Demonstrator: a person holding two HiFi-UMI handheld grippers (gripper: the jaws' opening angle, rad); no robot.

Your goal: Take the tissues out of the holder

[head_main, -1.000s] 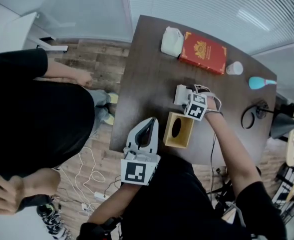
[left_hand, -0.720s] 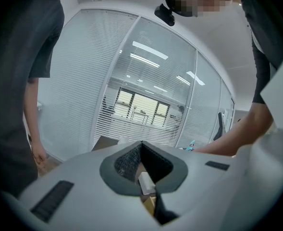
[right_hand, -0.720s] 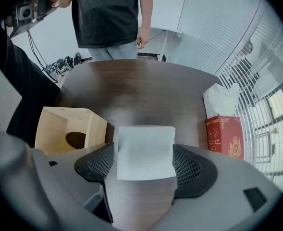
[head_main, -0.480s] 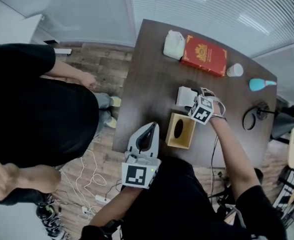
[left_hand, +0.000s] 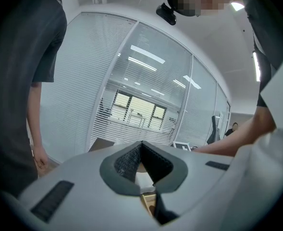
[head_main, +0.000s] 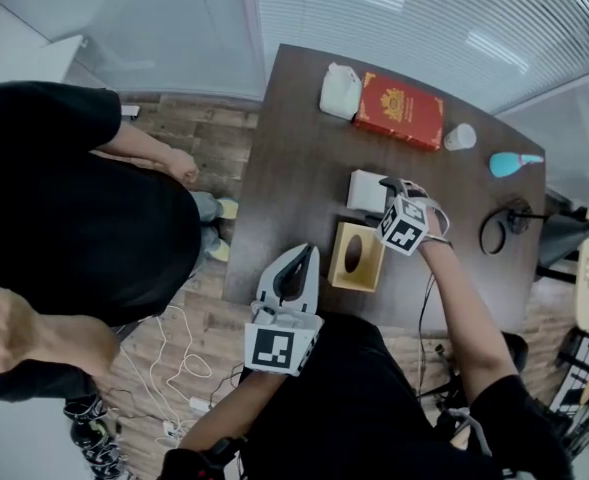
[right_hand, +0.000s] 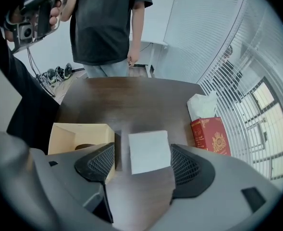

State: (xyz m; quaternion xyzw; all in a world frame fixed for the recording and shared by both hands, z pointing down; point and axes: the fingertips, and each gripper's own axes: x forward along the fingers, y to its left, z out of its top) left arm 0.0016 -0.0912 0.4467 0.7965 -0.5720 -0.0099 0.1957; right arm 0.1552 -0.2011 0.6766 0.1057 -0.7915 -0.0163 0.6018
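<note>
The wooden tissue holder stands near the table's front edge, its oval opening facing up, and shows at the left in the right gripper view as holder. Beyond it a flat white stack of tissues lies on the dark table. My right gripper is open; the tissues lie between its spread jaws with a gap on each side. My left gripper is shut and holds nothing, hovering at the table's front edge left of the holder. In its own view the left gripper points up at the windows.
At the far end lie a red book and a crumpled white bag. A white cup, a teal object and a black cable loop sit at the right. A person in black stands left of the table.
My right gripper has eased slightly back toward me; the tissues stay flat on the table. The left gripper has hardly moved. The bystander's arm has shifted.
</note>
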